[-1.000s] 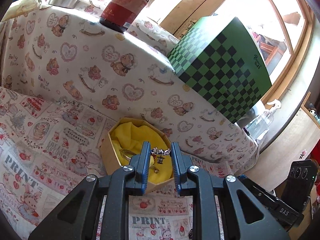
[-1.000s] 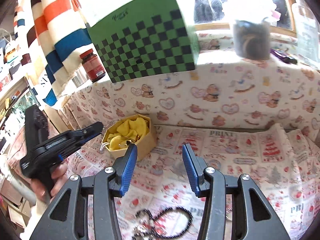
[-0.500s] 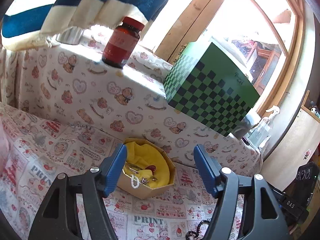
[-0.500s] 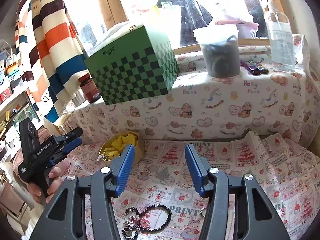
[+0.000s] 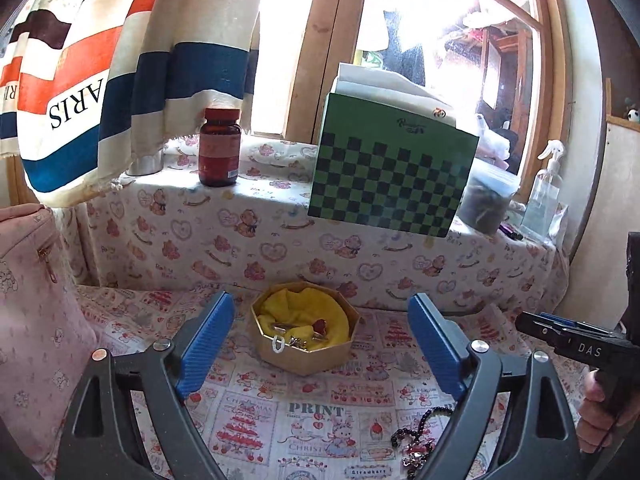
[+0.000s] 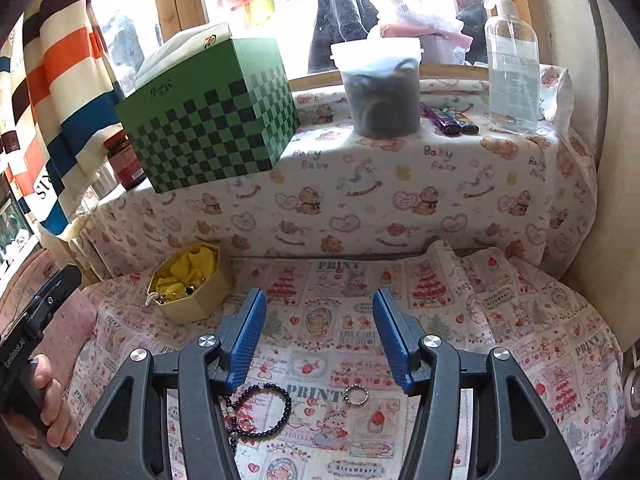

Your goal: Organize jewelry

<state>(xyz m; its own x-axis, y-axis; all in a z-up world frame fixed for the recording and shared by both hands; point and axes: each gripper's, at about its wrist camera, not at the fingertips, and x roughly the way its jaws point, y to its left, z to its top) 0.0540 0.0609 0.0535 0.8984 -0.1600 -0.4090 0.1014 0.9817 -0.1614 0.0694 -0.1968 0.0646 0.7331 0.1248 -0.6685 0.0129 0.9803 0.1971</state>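
On the patterned table (image 6: 500, 300), both tools, left tool (image 5: 320, 344) and right tool (image 6: 318, 336), hung released and empty. Jewelry box (image 5: 306, 336) held pieces (seemingly earrings); beaded bracelet (image 6: 260, 408) and ring (image 6: 355, 394) awaited pickup, likely next.

Printed cotton-like cloth (image 6: 460, 312), matt and slightly wrinkled, covers the table and the ledge behind it. The octagonal box (image 5: 306, 350) looks like smooth matt cardboard, lined with soft yellow fabric (image 5: 304, 310). The black bead bracelet (image 6: 260, 408) is glossy, and the ring (image 6: 355, 395) beside it shines like metal. The checkered green box (image 5: 390, 176) has a smooth paper finish. The brown bottle (image 5: 219, 148) is glossy; the spray bottle (image 6: 511, 80) is clear plastic. The window frame (image 5: 320, 48) is bare wood. The gripper pads (image 6: 246, 340) are ribbed blue on matt black plastic with bright metal screws.
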